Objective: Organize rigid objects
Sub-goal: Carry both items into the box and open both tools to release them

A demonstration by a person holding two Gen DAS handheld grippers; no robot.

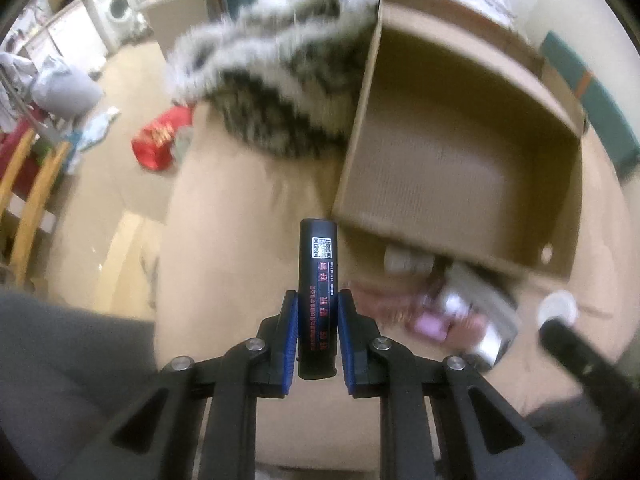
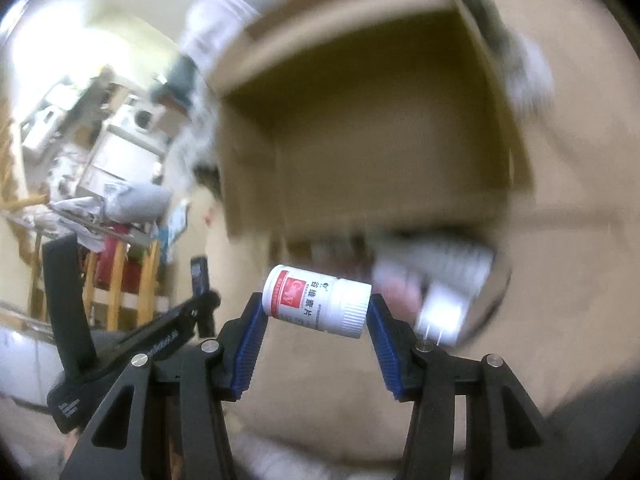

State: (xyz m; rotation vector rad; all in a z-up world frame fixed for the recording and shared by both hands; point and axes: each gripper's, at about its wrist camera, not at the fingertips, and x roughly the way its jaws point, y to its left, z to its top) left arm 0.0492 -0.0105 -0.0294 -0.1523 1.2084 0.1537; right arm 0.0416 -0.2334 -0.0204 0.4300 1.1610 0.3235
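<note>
My left gripper is shut on a black cylinder with a QR label and red print, held upright just left of the near corner of an open cardboard box. My right gripper is shut on a white pill bottle with a red label, held sideways by its ends in front of the same box. The left gripper and its black cylinder show at the left of the right wrist view. A blurred silver can and pink packets lie by the box's near edge.
A striped furry cloth lies on the tan surface beside the box. A red bag lies on the floor to the left. Wooden chair legs and clutter stand at far left. A washing machine is in the background.
</note>
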